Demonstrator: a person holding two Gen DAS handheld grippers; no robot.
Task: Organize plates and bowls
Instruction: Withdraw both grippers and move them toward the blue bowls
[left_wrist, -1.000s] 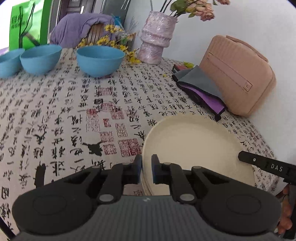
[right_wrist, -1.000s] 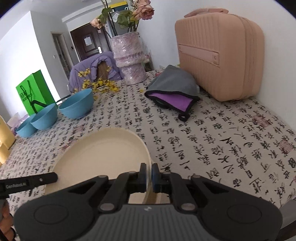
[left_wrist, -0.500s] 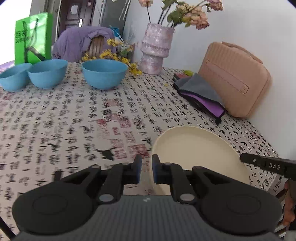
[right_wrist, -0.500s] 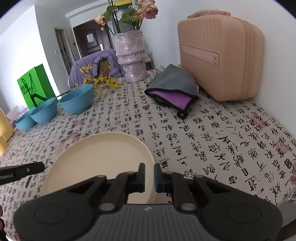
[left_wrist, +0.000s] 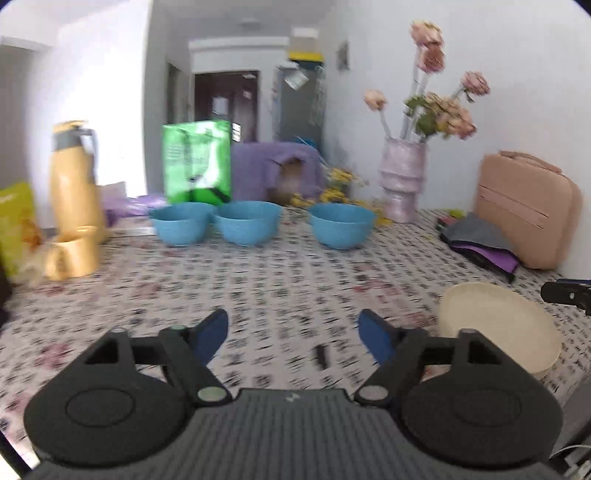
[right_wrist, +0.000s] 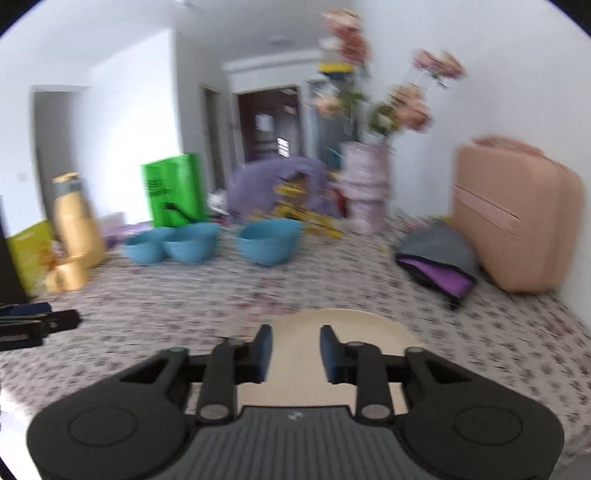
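With both claws freshly spread and empty, the cream plate (right_wrist: 343, 354) lies flat on the surface just under the right claw (right_wrist: 295, 349) — the blue bowls (left_wrist: 251, 223) sit far ahead, straight beyond the left claw (left_wrist: 293, 338).

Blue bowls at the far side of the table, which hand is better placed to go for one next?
Probably left. The left gripper is wide open, empty, facing the blue bowls; the right gripper hangs over the cream plate.
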